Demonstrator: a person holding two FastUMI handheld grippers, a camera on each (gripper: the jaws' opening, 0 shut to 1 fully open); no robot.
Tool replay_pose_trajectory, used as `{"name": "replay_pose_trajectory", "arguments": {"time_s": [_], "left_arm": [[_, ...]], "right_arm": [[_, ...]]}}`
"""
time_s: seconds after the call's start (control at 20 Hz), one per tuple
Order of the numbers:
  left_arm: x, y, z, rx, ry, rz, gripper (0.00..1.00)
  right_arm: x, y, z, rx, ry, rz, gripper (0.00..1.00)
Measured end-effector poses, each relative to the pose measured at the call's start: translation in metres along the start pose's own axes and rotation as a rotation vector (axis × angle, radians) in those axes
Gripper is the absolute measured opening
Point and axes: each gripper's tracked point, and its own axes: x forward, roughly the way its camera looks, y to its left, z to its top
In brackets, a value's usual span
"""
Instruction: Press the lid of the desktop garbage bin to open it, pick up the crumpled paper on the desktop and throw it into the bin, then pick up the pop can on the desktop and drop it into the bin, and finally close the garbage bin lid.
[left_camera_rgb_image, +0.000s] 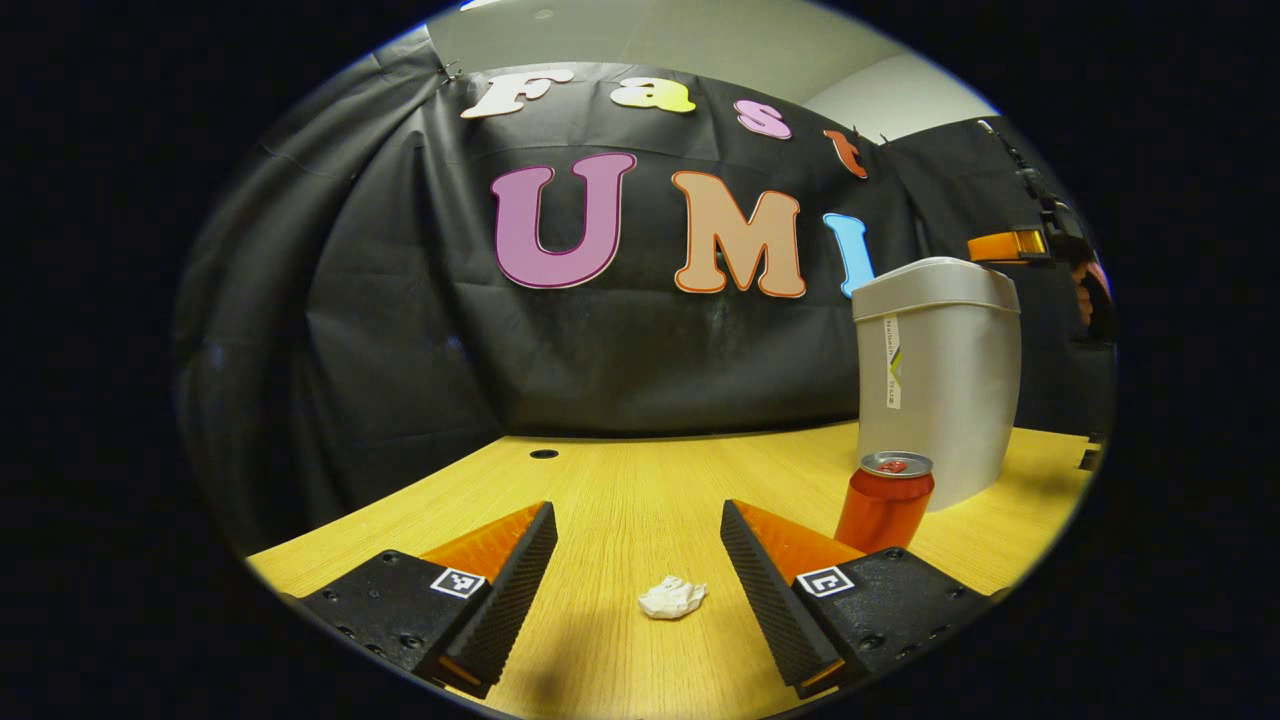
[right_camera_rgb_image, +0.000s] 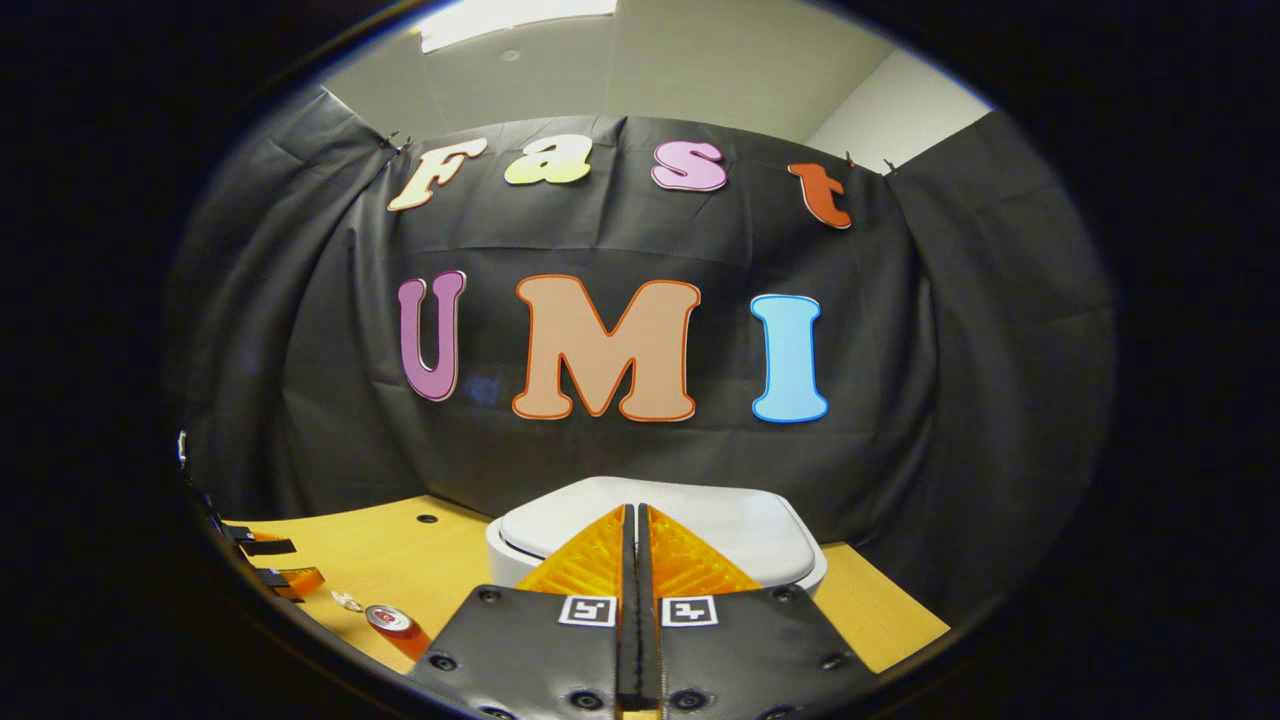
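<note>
Opening step: the right claw (right_camera_rgb_image: 636, 520), clenched empty, hovered over the bin's closed lid (right_camera_rgb_image: 740, 530), perhaps touching; a downward press came next. The left claw (left_camera_rgb_image: 638, 545), released, faced the crumpled paper (left_camera_rgb_image: 672, 597); the pop can (left_camera_rgb_image: 885, 503) stood at two o'clock on the desk (left_camera_rgb_image: 620, 480).

Looked like a lab recording booth. Black cloth (right_camera_rgb_image: 300, 400) hung right behind wooden desk (left_camera_rgb_image: 620, 480), w/ plain ceiling (right_camera_rgb_image: 650, 70) above the desk.

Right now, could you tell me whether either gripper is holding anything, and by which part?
Nothing is held. The left gripper is open above the paper; the right gripper is shut, empty, over the bin lid.
</note>
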Motion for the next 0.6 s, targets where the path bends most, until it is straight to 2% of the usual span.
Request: {"name": "replay_pose_trajectory", "arguments": {"time_s": [0.3, 0.55, 0.6], "left_arm": [[0.000, 0.000, 0.000, 0.000, 0.000, 0.001, 0.97], [0.000, 0.001, 0.000, 0.000, 0.000, 0.007, 0.97], [0.000, 0.002, -0.001, 0.000, 0.000, 0.010, 0.97]], "right_arm": [[-0.027, -0.002, 0.007, 0.018, -0.049, -0.003, 0.02], [-0.056, 0.016, -0.018, 0.036, -0.045, 0.034, 0.02], [-0.061, 0.020, -0.025, 0.044, -0.041, 0.043, 0.05]]}}
